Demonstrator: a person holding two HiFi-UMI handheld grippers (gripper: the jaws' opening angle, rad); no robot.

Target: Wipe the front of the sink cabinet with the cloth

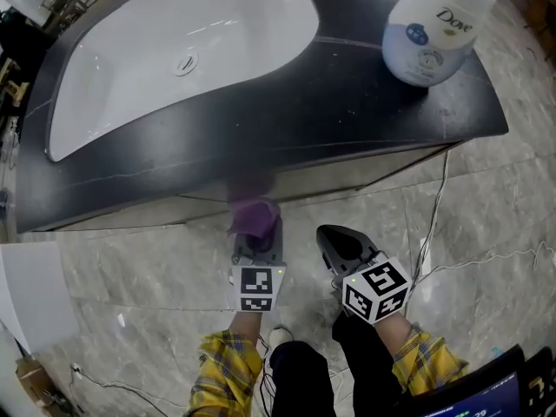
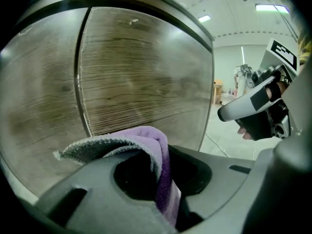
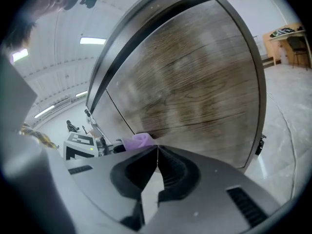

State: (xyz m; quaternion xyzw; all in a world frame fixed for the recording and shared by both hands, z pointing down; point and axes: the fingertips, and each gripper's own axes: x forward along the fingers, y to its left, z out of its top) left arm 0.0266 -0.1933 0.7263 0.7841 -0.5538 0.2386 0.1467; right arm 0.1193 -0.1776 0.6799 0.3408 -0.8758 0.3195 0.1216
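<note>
My left gripper (image 1: 257,231) is shut on a purple cloth (image 1: 253,212) and holds it close to the wood-grain front of the sink cabinet (image 2: 141,77). In the left gripper view the cloth (image 2: 146,145) folds over the jaws, grey on one side; whether it touches the cabinet I cannot tell. My right gripper (image 1: 340,243) hangs to the right of it, shut with nothing between its jaws. In the right gripper view the jaw tips (image 3: 157,147) meet, the cabinet front (image 3: 195,91) fills the frame, and the cloth (image 3: 139,140) shows at left.
A dark countertop (image 1: 347,102) with a white sink basin (image 1: 182,55) tops the cabinet. A white Dove bottle (image 1: 434,24) stands at its right end. A white cable (image 1: 434,233) trails over the marble floor at right. The person's legs (image 1: 304,380) stand below.
</note>
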